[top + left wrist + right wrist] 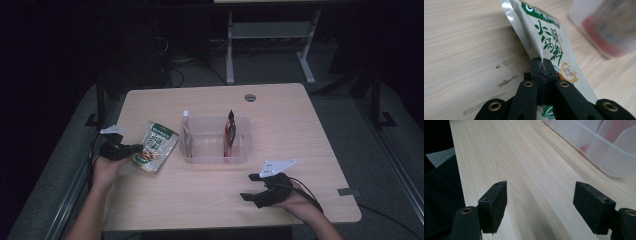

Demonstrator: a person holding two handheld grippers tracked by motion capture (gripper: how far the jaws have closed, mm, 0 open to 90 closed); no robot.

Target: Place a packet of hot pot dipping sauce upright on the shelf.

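Right gripper: near the table's front edge, toward the front right corner, resting low over bare wood — jaws spread wide, nothing between them.
Right hand: wrapped around the gripper body from the front edge.
Left gripper: at the table's left edge, about midway along it — jaws pressed fully together on one edge of the sachet.
Sachet: green-and-white pouch with printed characters, pinched at its side seam; held tilted, just inside the left edge, its lower corner close to the wood.
Table: light wood top; scuffed patches show beside the sachet in the left gripper view.
Clear tray: centre of the table, well apart from both grippers.
Tray contents: one pale packet upright at its left end, one red packet upright toward its right end.
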